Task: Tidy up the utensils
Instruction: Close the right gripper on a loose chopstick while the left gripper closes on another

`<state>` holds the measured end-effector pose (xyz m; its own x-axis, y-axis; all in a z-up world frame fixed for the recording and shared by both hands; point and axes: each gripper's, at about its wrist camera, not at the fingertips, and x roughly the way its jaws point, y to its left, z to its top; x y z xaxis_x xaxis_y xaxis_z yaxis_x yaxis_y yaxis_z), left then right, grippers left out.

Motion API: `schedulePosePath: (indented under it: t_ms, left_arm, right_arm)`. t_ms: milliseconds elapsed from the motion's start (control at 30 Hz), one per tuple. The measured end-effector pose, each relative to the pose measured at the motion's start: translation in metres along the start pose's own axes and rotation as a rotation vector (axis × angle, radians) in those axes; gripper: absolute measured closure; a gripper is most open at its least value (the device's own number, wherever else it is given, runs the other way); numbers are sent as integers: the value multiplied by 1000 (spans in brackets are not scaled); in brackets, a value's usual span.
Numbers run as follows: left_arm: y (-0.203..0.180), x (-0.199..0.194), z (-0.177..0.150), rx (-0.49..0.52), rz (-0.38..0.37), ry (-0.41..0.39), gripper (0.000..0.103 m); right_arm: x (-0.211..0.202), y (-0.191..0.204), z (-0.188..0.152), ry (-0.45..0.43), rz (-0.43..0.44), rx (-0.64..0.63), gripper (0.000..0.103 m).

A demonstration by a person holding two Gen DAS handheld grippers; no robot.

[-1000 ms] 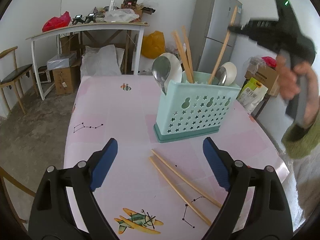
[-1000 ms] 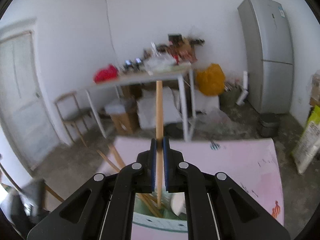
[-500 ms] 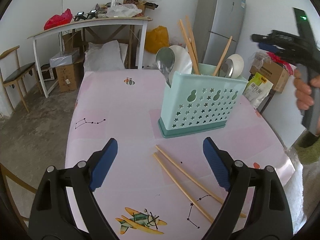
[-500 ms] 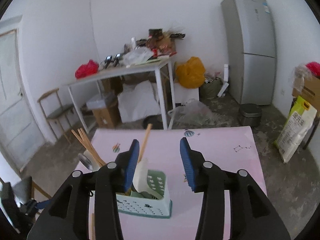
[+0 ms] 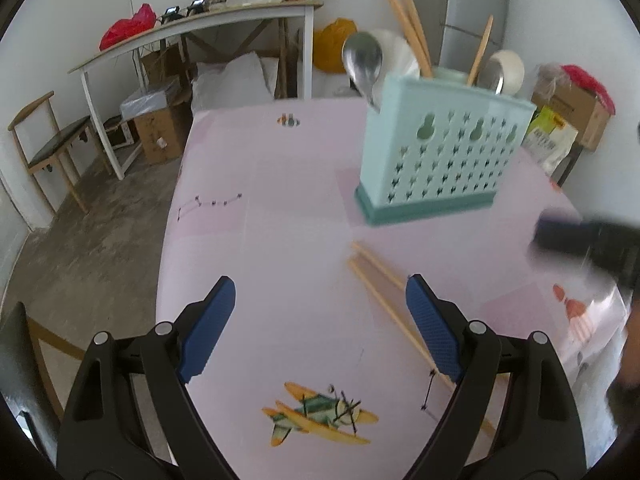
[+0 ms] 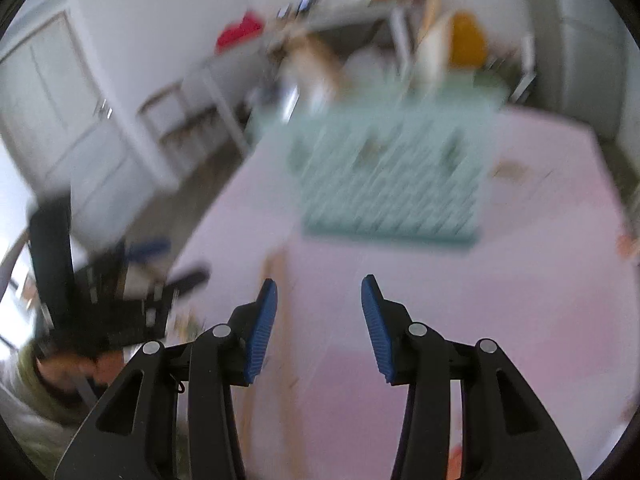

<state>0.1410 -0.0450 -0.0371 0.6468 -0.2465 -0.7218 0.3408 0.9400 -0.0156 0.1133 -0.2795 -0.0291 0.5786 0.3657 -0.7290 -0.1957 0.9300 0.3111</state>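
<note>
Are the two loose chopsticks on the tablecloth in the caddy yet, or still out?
Still out. The two chopsticks lie flat on the pink tablecloth, in front of the teal caddy and apart from it.

Soft even daylight, no hard shadows, left wrist view mostly sharp, right wrist view heavily motion-blurred, strong fisheye bending with dark corners, mild sheen on the surface [image 5: 280,208]

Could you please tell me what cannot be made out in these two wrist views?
- Left wrist view: the chopsticks run behind the left gripper, so their near ends are hidden.
- Left wrist view: the right gripper is motion-blurred; its jaws are unreadable.
- Right wrist view: the holder is blurred; its contents are indistinct.
</note>
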Motion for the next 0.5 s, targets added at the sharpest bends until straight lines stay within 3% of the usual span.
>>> schedulePosePath:
  t_ms: [100,367,400,500]
  left_arm:
    - [1,2,-4,4,14,20,20]
    - [-11,3,-11,39,-16,61,20]
    - [-13,3,-12,45,-22,64,22]
    - [-21,8,-13,52,-65,84,30]
  right_arm:
    - [34,22,-19,80,-9,-61,71]
    - [65,37,-30,145,-103,-158,91]
    - [68,40,-30,147,-106,-158,96]
    - [65,37,-29,145,-120,-135,96]
